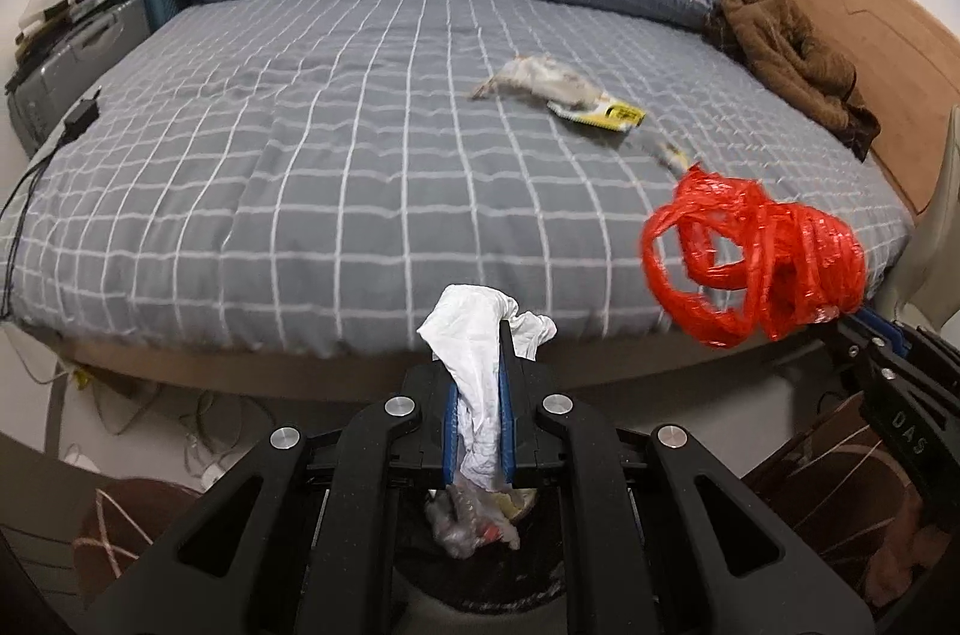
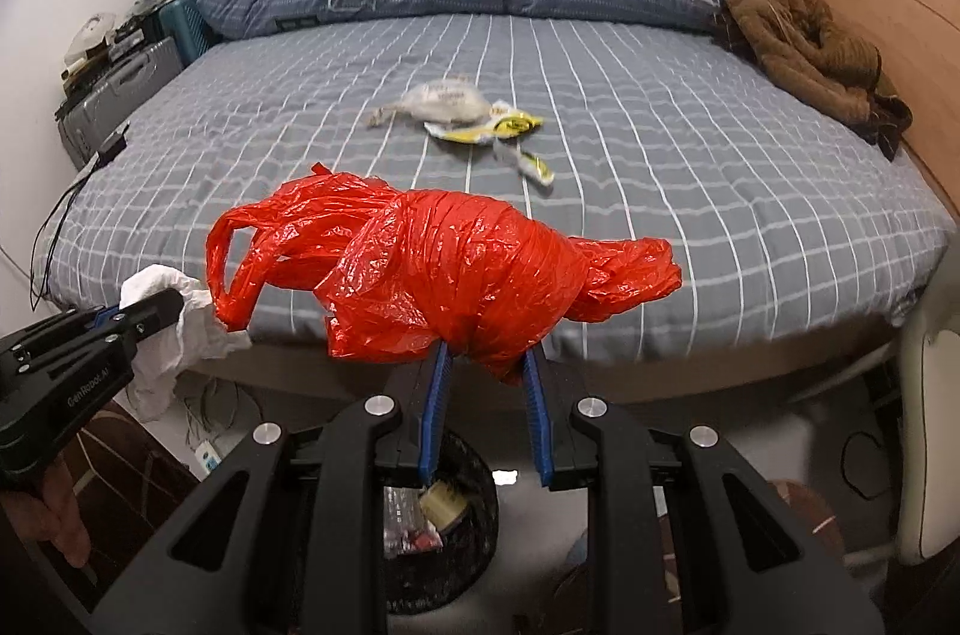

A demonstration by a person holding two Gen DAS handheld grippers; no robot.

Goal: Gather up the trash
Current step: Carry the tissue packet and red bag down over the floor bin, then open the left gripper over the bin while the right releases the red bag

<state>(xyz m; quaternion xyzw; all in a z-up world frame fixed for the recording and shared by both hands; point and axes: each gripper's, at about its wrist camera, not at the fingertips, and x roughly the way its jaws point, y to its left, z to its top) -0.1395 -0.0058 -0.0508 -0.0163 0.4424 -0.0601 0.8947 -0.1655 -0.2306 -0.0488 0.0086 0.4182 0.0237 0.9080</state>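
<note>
Left gripper [image 1: 478,395]: jaws clenched on a crumpled white tissue [image 1: 480,335], held off the foot of the bed [image 1: 360,155], above the black trash bin [image 1: 480,563]. Right gripper [image 2: 487,383]: jaws grasping a bunched red plastic bag [image 2: 444,269], also above the bin. A clear wrapper [image 2: 438,101] and yellow packet [image 2: 510,126] lie mid-bed, touching.

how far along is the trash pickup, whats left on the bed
Done: the black bin on the floor already holds some wrappers.

In hand: the left gripper is shut on a white tissue, and the right gripper is clamped on a red plastic bag; both hang above the bin.

Left: a clear bag and yellow wrappers lie on the bed.
</note>
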